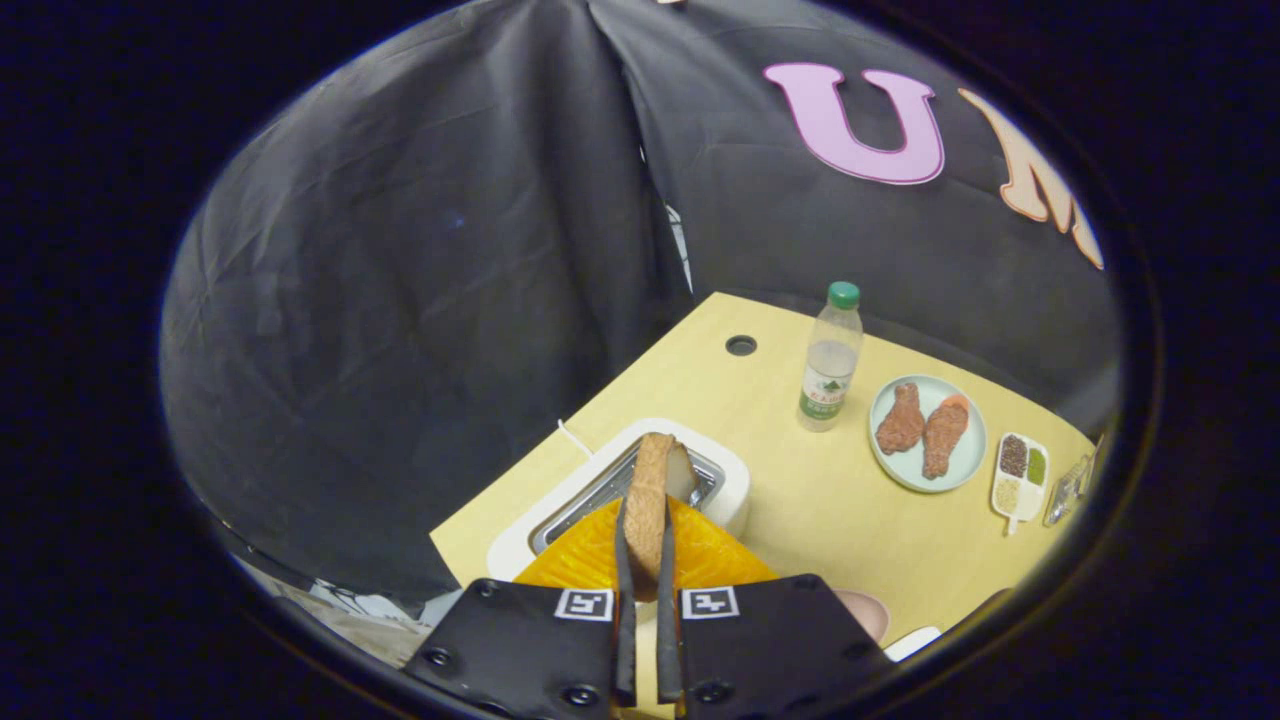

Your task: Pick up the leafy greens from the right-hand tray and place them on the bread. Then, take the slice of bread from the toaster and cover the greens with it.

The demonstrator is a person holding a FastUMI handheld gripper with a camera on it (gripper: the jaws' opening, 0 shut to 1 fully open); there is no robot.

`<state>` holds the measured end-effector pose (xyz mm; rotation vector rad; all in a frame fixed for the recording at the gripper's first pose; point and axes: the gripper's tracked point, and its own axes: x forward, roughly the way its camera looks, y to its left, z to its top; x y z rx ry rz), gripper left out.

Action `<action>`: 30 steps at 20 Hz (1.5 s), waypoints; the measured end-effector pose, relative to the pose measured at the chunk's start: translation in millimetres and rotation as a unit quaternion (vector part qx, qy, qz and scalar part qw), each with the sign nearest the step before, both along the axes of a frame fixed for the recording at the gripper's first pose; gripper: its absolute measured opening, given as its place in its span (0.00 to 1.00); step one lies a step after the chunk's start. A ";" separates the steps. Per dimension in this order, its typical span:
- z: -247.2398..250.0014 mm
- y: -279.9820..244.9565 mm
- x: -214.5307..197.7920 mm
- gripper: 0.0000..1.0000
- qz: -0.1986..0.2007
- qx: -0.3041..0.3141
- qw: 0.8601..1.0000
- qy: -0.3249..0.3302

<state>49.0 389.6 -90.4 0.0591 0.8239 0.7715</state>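
The hand-held gripper (646, 560) clamps the bread slice (650, 500) above the toaster (735, 478).

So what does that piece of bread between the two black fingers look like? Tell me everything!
The tan slice of bread stands on edge, so you see its brown crust side and a bit of its paler face. It looks like toast, maybe a toy one. The black two-finger gripper is shut on it, one thin finger pressing each side. It sits just over the slot of the white toaster, its top end pointing away from the fingers. Whether its lower end still touches the slot, I cannot tell.
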 end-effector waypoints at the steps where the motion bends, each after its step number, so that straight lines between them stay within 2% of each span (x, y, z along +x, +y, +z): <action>1: 6.1 -5.1 -1.8 0.11 -0.002 0.011 1.000 0.001; 9: 6.9 -71.4 -7.2 0.11 -0.027 0.013 1.000 -0.005; 19: -67.6 -139.7 -41.9 0.11 -0.042 0.003 0.996 0.072; 30: -130.5 -165.0 -65.3 0.11 -0.048 0.036 0.989 0.135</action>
